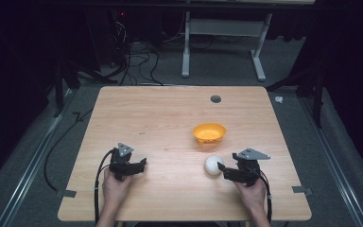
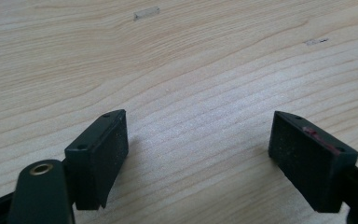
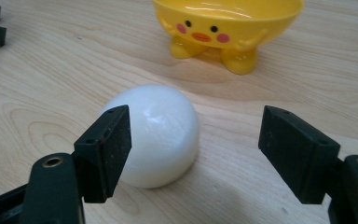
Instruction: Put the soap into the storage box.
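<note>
Right gripper view has the right tongs (image 3: 193, 154) spread wide around a white ball (image 3: 161, 133), which lies toward the worktop's (image 1: 160, 118) near right corner, just nearer than the yellow bowl (image 1: 209, 133). Left tongs (image 2: 198, 161) gape empty, well apart, so the right hand is likelier to grasp.

Both tongs (image 1: 142, 164) (image 1: 220, 168) wide apart

Your counter (image 1: 151, 118) is a pale wood-grain top with a small dark round hole (image 1: 215, 99) near its far edge. On it you have a yellow footed bowl (image 1: 209, 133) and, just nearer you, a white ball (image 1: 212, 165).
</note>
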### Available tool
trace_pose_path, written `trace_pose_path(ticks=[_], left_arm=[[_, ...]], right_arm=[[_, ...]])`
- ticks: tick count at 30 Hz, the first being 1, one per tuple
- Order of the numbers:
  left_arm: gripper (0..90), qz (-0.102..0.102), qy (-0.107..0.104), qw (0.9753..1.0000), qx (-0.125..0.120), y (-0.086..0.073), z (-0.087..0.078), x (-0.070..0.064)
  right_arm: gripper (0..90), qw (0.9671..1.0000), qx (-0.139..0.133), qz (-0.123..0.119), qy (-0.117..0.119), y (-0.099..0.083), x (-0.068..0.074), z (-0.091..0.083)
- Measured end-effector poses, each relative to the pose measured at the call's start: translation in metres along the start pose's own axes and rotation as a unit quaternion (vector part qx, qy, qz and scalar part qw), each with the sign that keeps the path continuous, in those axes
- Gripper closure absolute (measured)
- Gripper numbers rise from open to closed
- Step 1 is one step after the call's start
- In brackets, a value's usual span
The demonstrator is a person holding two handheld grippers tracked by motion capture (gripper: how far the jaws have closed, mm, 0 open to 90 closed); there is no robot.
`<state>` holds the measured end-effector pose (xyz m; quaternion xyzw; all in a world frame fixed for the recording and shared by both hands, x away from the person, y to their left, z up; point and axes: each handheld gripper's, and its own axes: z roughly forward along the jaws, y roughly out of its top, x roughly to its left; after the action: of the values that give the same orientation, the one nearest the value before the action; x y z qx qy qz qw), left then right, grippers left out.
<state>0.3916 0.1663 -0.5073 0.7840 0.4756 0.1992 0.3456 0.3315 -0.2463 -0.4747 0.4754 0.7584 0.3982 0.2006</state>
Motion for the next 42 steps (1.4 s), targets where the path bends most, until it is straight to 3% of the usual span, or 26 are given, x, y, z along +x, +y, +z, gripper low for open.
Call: trace_pose_path(ticks=[10, 21, 37, 42], left_arm=[[20.3, 0.000, 0.000, 1.0000, 0.000, 0.000, 0.000, 0.000], [20.4, 0.000, 0.000, 1.0000, 0.000, 0.000, 0.000, 0.000], [20.4, 0.000, 0.000, 1.0000, 0.000, 0.000, 0.000, 0.000], [20.3, 0.000, 0.000, 1.0000, 0.000, 0.000, 0.000, 0.000]], right_arm=[[22.3, 0.9994, 0.017, -0.016, 0.024, 0.004, 0.011, 0.013], [19.2, 0.9985, 0.040, -0.021, 0.032, 0.004, 0.018, 0.026], [21.9, 0.9961, 0.075, -0.044, 0.012, -0.003, 0.024, 0.041], [24.1, 0.9963, 0.071, -0.046, 0.009, -0.004, 0.024, 0.042]])
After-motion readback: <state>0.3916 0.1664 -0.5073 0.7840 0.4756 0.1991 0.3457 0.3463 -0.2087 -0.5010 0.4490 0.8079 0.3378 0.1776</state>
